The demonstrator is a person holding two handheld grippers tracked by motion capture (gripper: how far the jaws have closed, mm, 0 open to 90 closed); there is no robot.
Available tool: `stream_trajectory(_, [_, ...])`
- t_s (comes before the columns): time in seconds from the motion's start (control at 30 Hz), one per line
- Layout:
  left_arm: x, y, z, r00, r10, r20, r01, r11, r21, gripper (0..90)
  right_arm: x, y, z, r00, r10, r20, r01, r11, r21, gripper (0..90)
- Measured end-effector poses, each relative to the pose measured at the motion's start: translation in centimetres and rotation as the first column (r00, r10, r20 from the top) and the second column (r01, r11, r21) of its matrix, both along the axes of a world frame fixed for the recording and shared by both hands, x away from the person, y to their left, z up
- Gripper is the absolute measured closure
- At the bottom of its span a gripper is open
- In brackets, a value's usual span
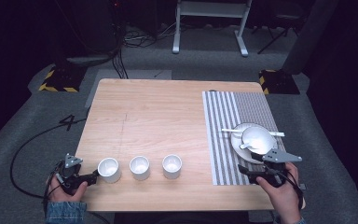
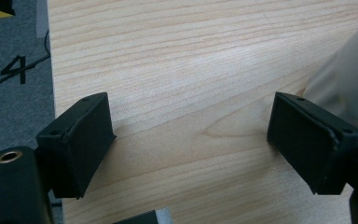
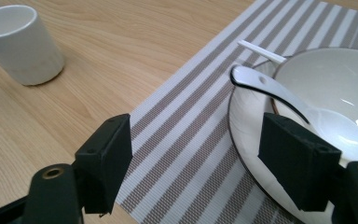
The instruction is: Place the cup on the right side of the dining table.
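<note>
White bowl [image 3: 349, 88] on plate [image 3: 244, 135], glossy spoon [image 3: 279, 95] perhaps resting inside

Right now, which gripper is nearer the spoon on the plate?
Right. The right gripper hovers at the placemat's near edge, just short of the plate where the spoon lies. The left gripper is across the table, beside the leftmost cup.

A black numeral "4" [image 1: 69, 122] is marked on the grey floor left of the worktop [image 1: 158, 112]. It also shows in the left gripper view. No other text can be read.
</note>
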State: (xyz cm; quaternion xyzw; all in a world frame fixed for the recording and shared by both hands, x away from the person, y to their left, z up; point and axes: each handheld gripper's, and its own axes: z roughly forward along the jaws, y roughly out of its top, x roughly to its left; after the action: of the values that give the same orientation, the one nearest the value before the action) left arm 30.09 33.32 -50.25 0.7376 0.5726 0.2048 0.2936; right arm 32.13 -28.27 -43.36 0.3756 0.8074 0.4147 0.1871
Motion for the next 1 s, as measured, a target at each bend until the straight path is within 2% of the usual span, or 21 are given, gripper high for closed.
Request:
stream_trajectory(0.17, [0.0,0.0,0.0,1.0000,0.001,-0.001,-0.001,1.0000,0.000,14.5,0.9,1.8,0.6,0.9990,0.044,0.007,-0.044,0.999,-0.005,25.5])
stream_trajectory(0.5, [0.0,0.0,0.0,1.0000,0.000,0.000,0.000,1.0000,0.000,14.5,2.1,4.9,2.0,0.9949,0.096,0.032,-0.095,0.995,-0.007,25.1])
stream_trajectory(0.63, [0.0,0.0,0.0,1.0000,0.000,0.000,0.000,1.0000,0.000,14.4,2.8,6.7,2.5,0.9904,0.135,0.031,-0.134,0.991,-0.021,24.7])
stream_trajectory(0.8, [0.0,0.0,0.0,1.0000,0.000,0.000,0.000,1.0000,0.000,14.5,3.2,8.4,2.9,0.9835,0.179,0.028,-0.178,0.984,-0.013,23.4])
stream_trajectory(0.9, [0.0,0.0,0.0,1.0000,0.000,0.000,0.000,1.0000,0.000,14.4,3.4,10.0,3.4,0.9787,0.199,0.052,-0.199,0.980,-0.006,20.9])
stream_trajectory(1.0, [0.0,0.0,0.0,1.0000,0.000,0.000,0.000,1.0000,0.000,14.5,3.5,10.8,3.6,0.9764,0.208,0.057,-0.208,0.978,-0.004,20.6])
